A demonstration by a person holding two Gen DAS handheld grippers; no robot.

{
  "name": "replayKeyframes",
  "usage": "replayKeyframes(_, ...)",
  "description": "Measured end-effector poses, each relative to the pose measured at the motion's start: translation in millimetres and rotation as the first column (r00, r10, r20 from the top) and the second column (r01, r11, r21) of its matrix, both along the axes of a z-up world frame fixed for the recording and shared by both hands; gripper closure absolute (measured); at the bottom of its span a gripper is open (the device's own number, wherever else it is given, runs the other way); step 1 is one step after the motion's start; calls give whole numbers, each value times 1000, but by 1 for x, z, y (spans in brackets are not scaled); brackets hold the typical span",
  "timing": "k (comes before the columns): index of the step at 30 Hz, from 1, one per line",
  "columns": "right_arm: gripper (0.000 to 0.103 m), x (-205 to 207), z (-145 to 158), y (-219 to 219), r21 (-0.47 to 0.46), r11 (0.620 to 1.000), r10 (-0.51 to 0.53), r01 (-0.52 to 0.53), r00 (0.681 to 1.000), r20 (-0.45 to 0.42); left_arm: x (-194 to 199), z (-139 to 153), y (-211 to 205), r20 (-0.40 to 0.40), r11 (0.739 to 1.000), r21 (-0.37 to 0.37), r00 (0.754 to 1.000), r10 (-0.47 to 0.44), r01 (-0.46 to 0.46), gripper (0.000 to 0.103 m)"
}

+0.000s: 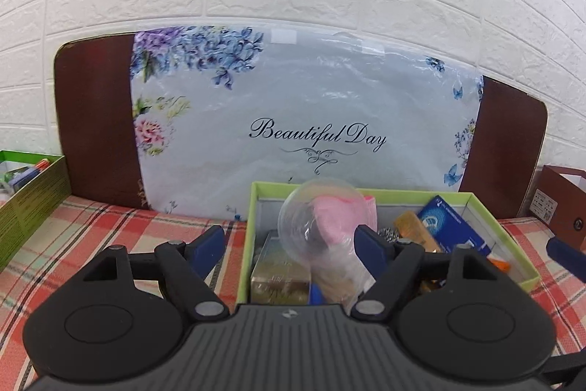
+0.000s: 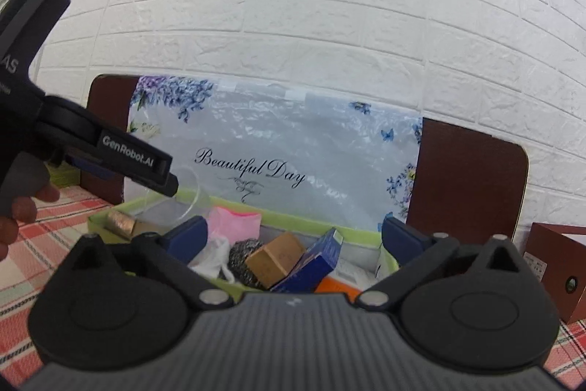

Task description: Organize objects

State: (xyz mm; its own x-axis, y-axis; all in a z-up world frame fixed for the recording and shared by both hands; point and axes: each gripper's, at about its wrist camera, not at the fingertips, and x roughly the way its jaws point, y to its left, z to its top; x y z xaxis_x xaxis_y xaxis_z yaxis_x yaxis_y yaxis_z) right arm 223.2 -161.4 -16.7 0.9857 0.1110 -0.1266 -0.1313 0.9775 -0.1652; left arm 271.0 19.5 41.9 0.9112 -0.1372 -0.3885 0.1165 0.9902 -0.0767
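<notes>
A lime-rimmed open box sits on the plaid cloth, filled with a gold packet, a pink item, a steel scourer, a brown carton, a blue carton and a white plastic bag. A clear plastic cup stands among them. My left gripper is open around the cup: its right finger is at the cup's edge, its left finger well apart. My right gripper is open wide over the box with nothing gripped. The left gripper also shows from the side, a hand behind it.
A green box with small items stands at the far left, a brown carton at the right. Behind the lime box a floral "Beautiful Day" bag leans on a dark brown board against the white brick wall.
</notes>
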Motion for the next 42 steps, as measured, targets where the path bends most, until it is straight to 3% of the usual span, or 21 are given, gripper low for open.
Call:
replayKeyframes(4, 0, -17, -1, 0, -16, 1000, 5, -6, 998, -59, -35, 6, 5, 12, 1000, -3, 1000, 16, -16, 20)
replayKeyframes(9, 0, -54, 15, -11, 4, 1000, -15, 16, 993, -115, -92, 12, 0, -18, 999, -7, 999, 33, -33, 2)
replayKeyframes(12, 0, -81, 23, -16, 2, 999, -33, 34, 986, -163, -118, 5, -10, -91, 998, 18, 994, 63, -61, 1)
replayKeyframes(18, 0, -128, 21, -19, -4, 997, -79, 81, 964, -254, -159, -14, -24, -129, 995, 30, 987, 96, -93, 1)
replayKeyframes(24, 0, -147, 12, -21, 8, 992, -119, 127, 946, -300, -179, -17, -26, -125, 988, 96, 984, 130, -119, 1)
replayKeyframes(42, 0, -152, 15, -23, 38, 985, -147, 167, 938, -315, -189, -20, -18, -146, 988, 94, 980, 137, -124, 1)
